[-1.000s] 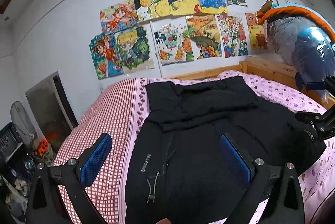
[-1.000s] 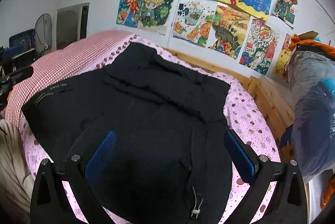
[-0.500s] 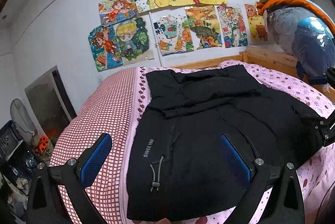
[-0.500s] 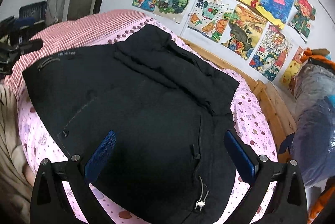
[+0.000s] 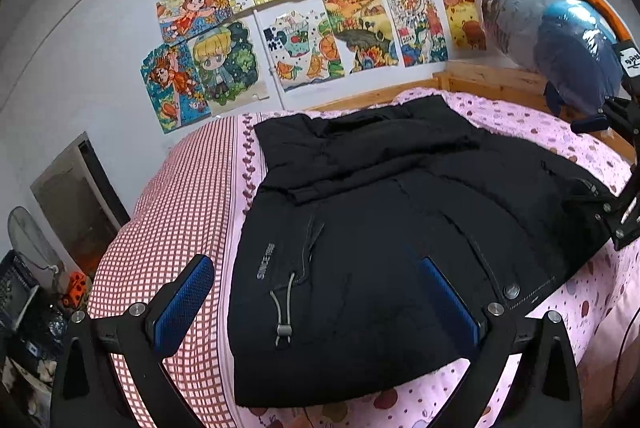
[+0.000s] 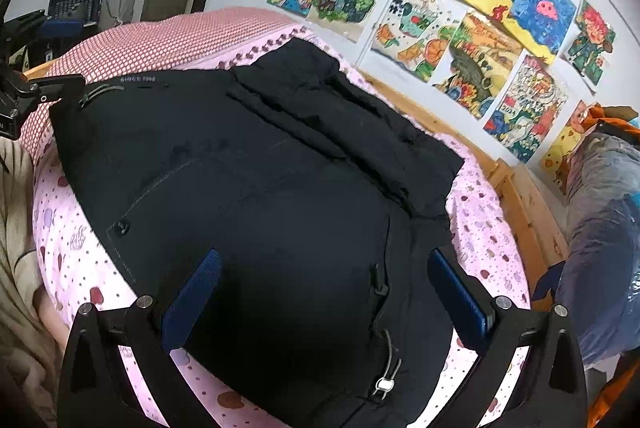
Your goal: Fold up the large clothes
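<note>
Both pairs of jaws stand wide apart and hold nothing. The left gripper (image 5: 318, 302) hangs above the near left part of the bed, its left blue pad (image 5: 182, 304) over the red-checked sheet (image 5: 168, 228) and its right pad over black cloth. The right gripper (image 6: 326, 302) hangs above the near right part, both blue pads over or at the edge of the same cloth.

There is one garment, one bed and two grippers. The black jacket (image 5: 384, 228) lies spread flat on the pink dotted sheet (image 5: 560, 132), covering most of the middle of the bed. It is thick and matt black, with small pale lettering on its left part, two drawcords with toggles at the hem, one toward each side, and a snap button near the hem in the middle. A folded-over layer lies across its far part. Its hem runs along the near edge of the bed and its far end reaches toward the wooden frame (image 5: 488, 80) by the wall, so its long axis runs from near edge to far edge.

On the wall hang many coloured drawings (image 5: 308, 12). A bagged bundle (image 5: 560, 44) sits at the far right corner.
</note>
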`<state>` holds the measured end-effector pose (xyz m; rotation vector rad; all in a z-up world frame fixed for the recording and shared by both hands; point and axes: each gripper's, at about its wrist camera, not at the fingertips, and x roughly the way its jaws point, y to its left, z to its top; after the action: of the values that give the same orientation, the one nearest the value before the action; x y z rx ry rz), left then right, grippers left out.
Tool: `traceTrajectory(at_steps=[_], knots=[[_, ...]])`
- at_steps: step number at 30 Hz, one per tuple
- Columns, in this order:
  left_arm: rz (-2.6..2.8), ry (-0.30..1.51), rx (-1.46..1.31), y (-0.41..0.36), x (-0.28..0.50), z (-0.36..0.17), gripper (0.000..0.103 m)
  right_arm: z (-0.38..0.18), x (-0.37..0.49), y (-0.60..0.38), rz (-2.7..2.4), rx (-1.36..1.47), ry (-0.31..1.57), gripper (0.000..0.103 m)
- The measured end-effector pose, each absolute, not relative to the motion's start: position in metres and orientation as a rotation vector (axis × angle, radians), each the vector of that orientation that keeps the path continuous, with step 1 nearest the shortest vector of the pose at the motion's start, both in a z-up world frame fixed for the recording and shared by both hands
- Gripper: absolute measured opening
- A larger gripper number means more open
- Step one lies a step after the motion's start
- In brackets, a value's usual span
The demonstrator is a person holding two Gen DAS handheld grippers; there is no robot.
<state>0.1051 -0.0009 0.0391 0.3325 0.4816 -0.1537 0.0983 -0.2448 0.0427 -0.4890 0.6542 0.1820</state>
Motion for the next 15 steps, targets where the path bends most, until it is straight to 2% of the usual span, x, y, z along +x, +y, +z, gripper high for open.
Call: traceTrajectory(at_steps=[5,15], knots=[[-0.156,0.523,0.354,-0.001,0.102,0.03,0.103,0.019,0.09,-0.237,0.327,-0.513,0.768,0.101],[-0.177,0.555,0.363,0.004,0.102,0.019,0.103,0.005,0.078,-0.238,0.354,-0.541,0.825,0.101]])
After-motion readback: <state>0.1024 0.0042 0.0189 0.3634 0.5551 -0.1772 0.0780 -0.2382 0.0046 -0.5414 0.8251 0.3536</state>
